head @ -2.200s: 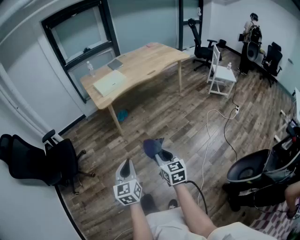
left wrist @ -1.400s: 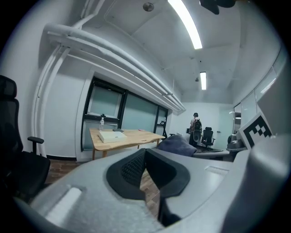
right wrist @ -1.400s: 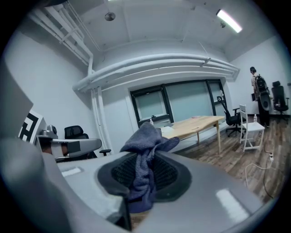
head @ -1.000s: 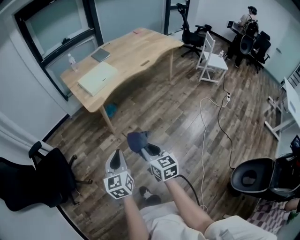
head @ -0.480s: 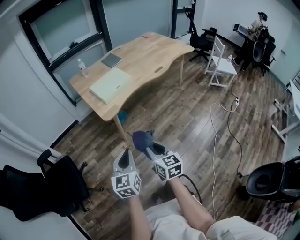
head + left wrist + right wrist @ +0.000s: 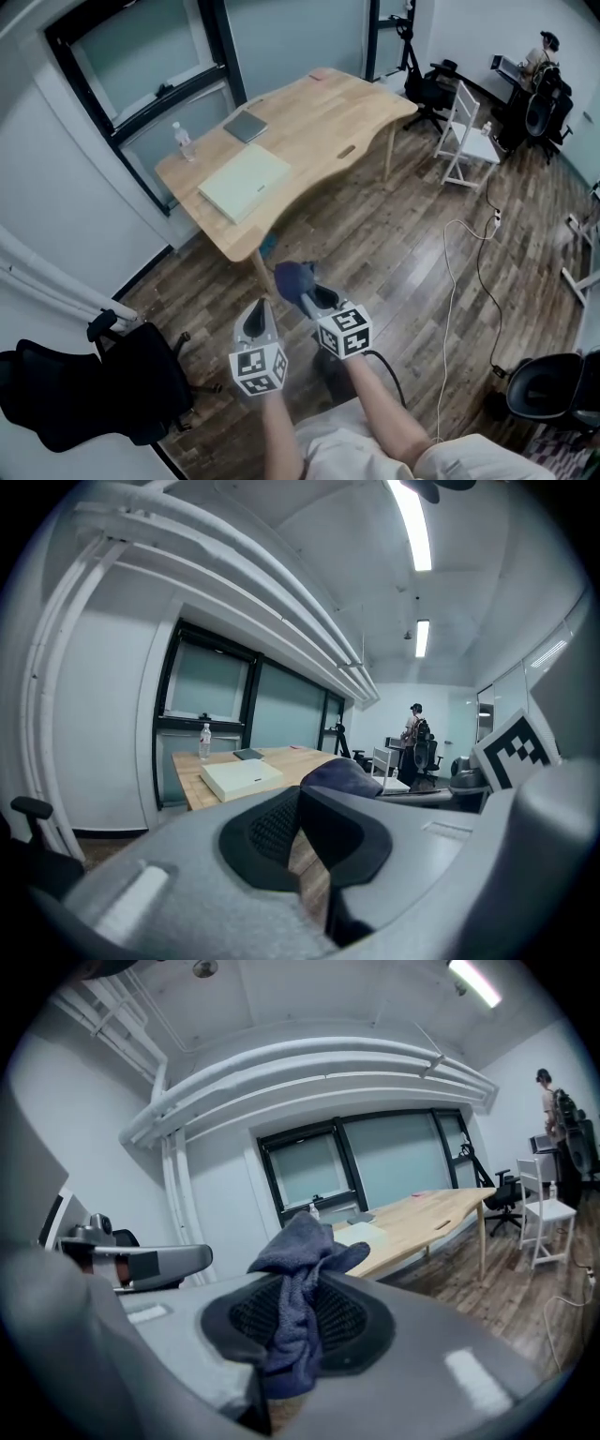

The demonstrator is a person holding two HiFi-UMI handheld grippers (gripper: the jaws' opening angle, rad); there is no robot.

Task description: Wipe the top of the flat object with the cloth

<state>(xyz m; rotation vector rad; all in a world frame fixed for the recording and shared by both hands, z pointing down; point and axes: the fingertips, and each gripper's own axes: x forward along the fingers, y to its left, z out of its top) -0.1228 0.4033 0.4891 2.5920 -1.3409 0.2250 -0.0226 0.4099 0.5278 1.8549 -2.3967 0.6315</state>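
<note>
Cloth [image 6: 292,276] bunched in right claw [image 6: 302,289], clamped tight, held above floor near bench [image 6: 328,117] corner, pale flat object [image 6: 246,182] lying on bench, left claw [image 6: 259,311] closed, empty, alongside.

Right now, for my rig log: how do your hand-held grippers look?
The left hand-held gripper and right hand-held gripper: grey, black meshed pads, each with a white cube of black square markers. Black cable on the right one.

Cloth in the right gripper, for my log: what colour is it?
Dark blue-grey cloth, clearest in the right gripper view.
</note>
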